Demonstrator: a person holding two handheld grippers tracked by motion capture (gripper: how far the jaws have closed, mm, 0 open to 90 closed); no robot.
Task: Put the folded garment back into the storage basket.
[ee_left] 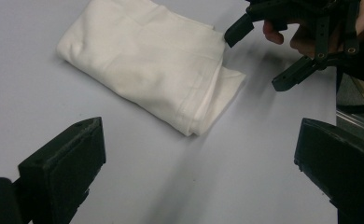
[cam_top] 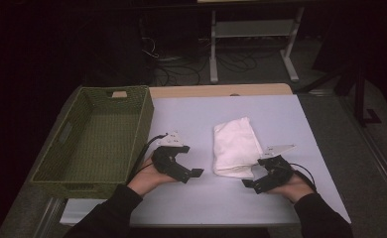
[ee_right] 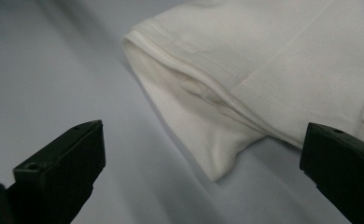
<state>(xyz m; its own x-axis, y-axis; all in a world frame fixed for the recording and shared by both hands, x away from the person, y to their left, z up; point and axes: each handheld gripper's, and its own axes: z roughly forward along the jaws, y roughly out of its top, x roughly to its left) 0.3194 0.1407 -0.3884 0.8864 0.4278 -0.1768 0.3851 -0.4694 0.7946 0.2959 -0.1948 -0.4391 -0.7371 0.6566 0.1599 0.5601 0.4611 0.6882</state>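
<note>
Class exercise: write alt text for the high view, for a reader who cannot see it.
A folded white cloth lies on a pale table between two hand-held black tools, both open: the left tool a little apart from it, the right tool close to its near corner. A green woven basket sits at the table's left edge.

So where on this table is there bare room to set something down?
The mat is bare between the basket and the folded cloth, beyond the cloth to the far edge, and along its right side. The basket's inside looks free too. It is crowded at the cloth's near corner, between left gripper and right gripper.
</note>
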